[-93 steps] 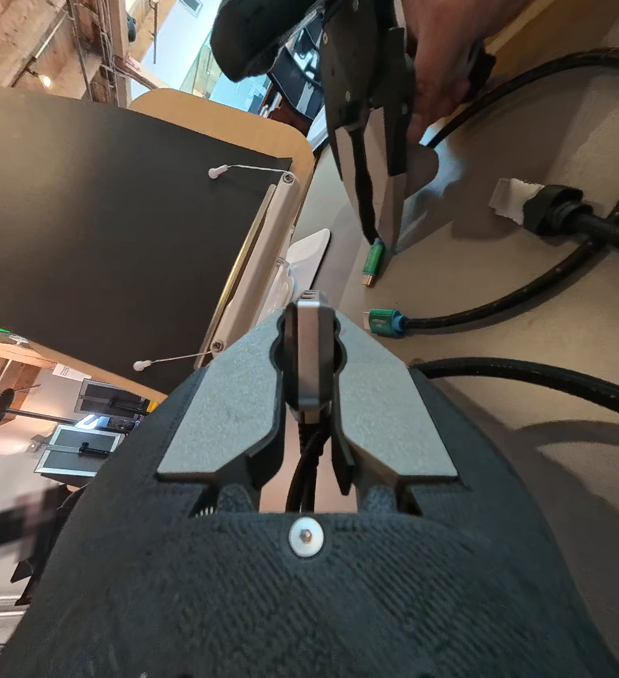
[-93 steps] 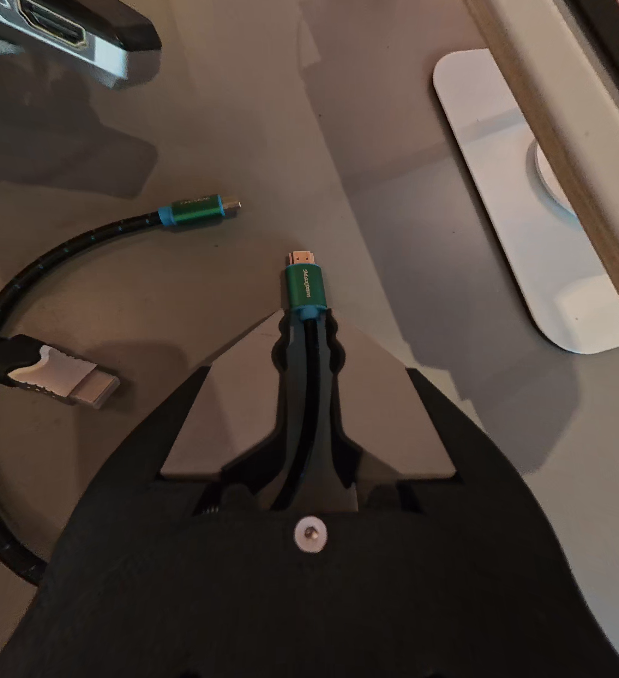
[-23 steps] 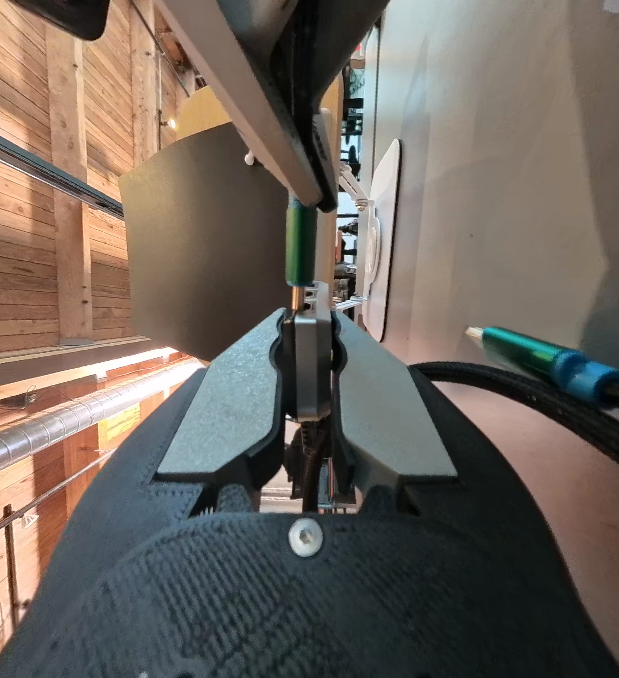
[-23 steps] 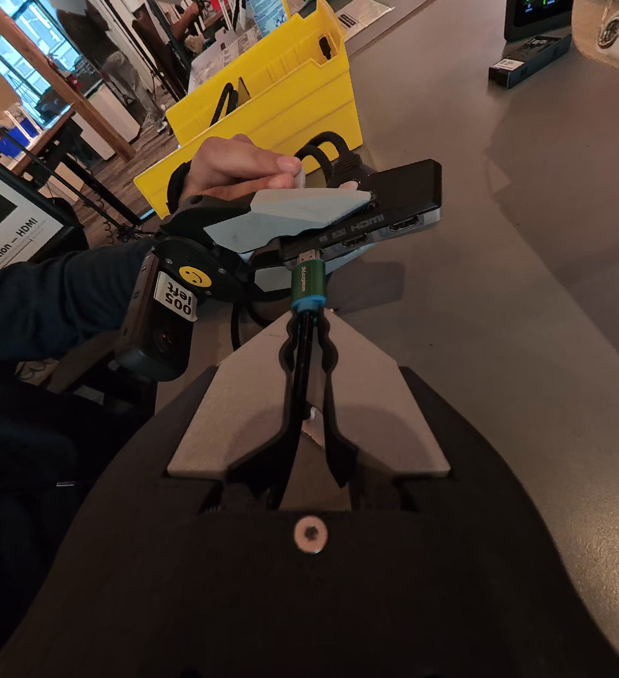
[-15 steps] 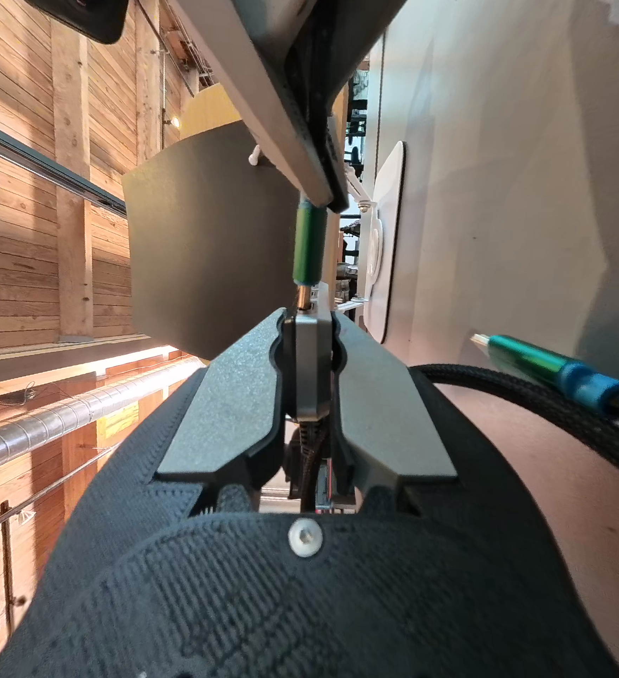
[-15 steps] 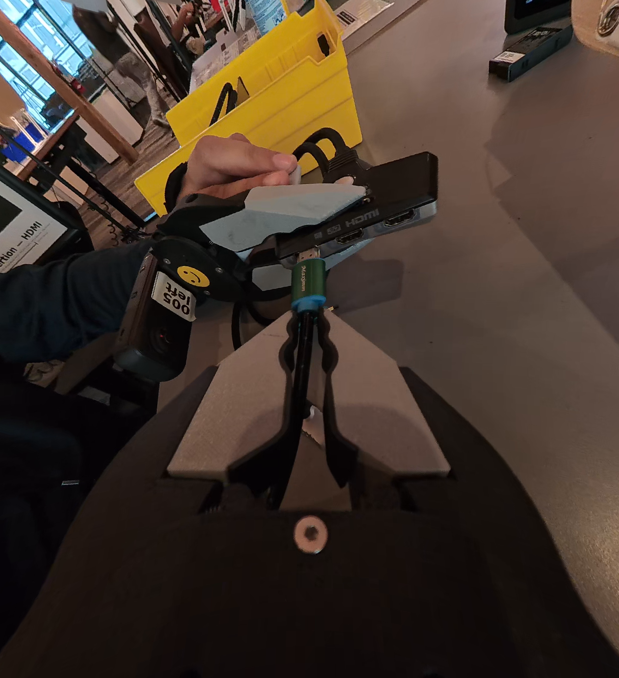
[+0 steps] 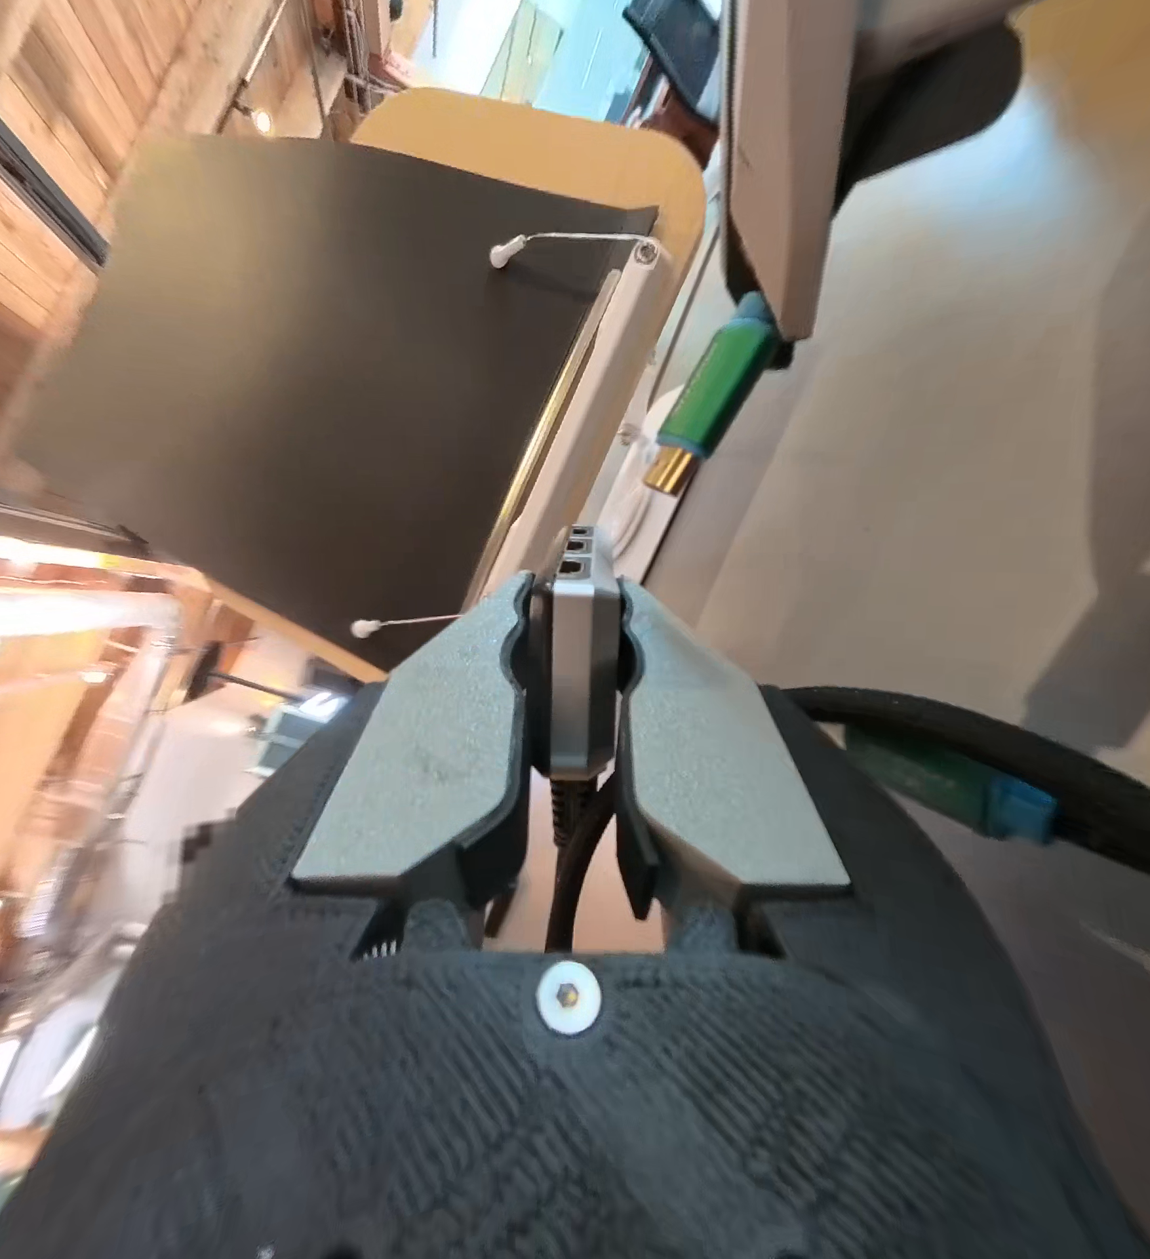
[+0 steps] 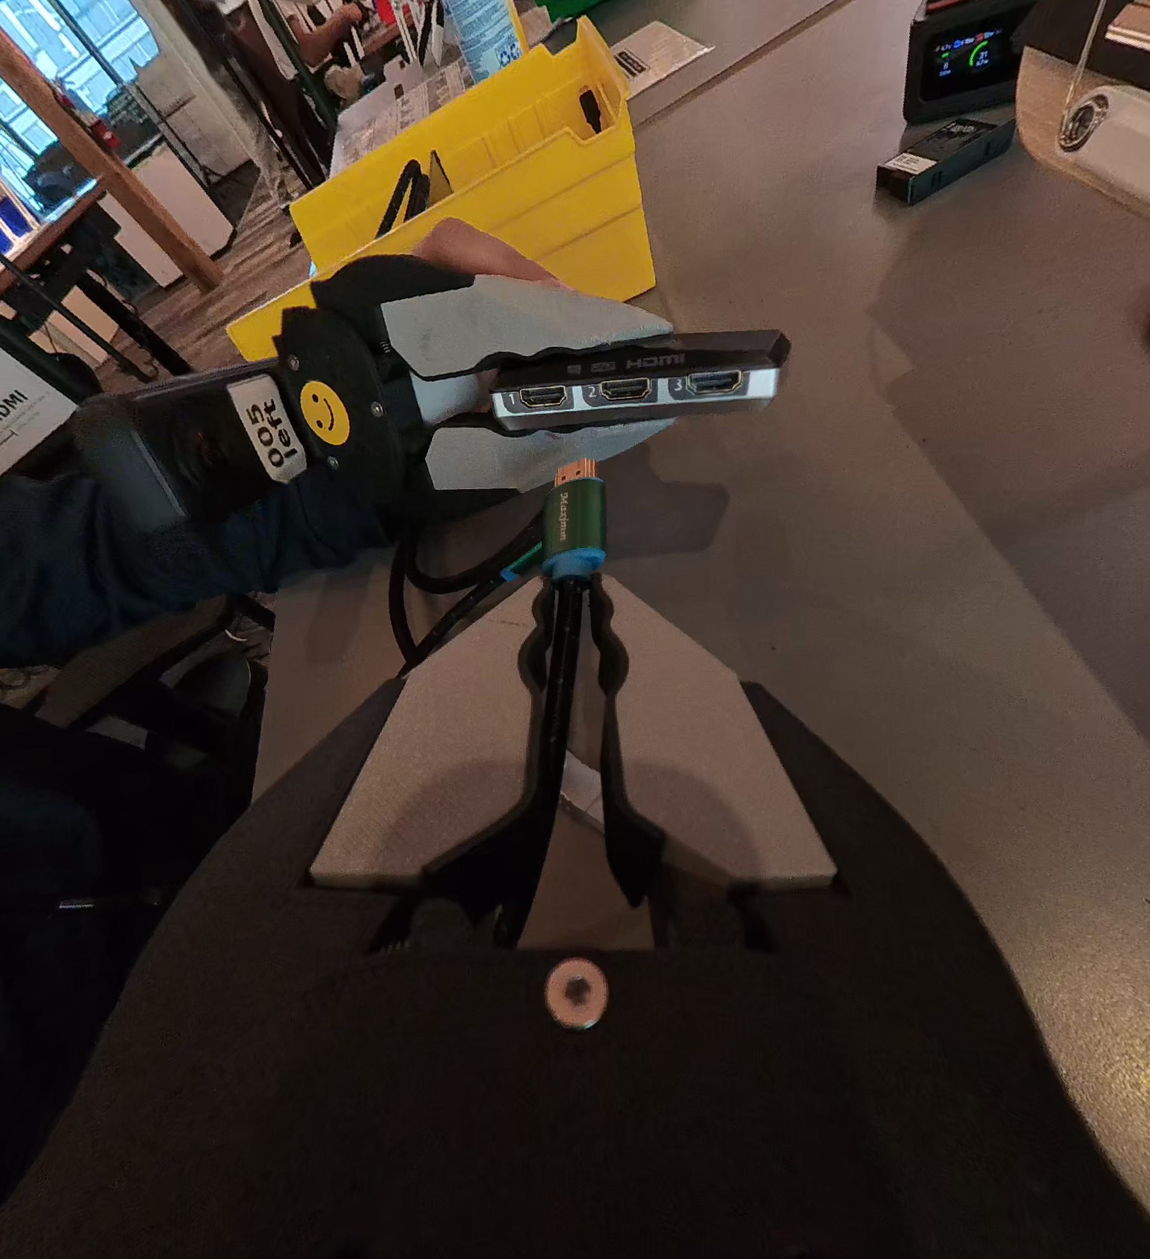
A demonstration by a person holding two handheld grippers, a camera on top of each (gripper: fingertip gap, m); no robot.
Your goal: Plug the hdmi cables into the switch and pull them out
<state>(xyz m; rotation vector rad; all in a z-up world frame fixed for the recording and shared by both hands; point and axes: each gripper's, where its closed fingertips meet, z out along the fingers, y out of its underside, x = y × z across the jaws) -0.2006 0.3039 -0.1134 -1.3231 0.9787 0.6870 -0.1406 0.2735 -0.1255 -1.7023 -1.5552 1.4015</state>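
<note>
The left claw is clamping the flat black-and-silver HDMI switch by one end, holding it level above the grey desk so that its row of three gold-lined ports is facing the other claw, unobstructed and all empty. The right claw is closed on the black braided cable just behind the green metal plug with a blue collar, which is leaving the gold tip sticking out free for insertion. That tip is sitting just below the switch's front edge, under the middle port and clear of it, so the plug is judged to be lining up for, or backing away from, a socket. In the left wrist view, a second green plug on its own thick black cable is lying on the desk beside the left claw, probably waiting its turn. A yellow plastic bin is standing behind the switch, well clear of the work.
</note>
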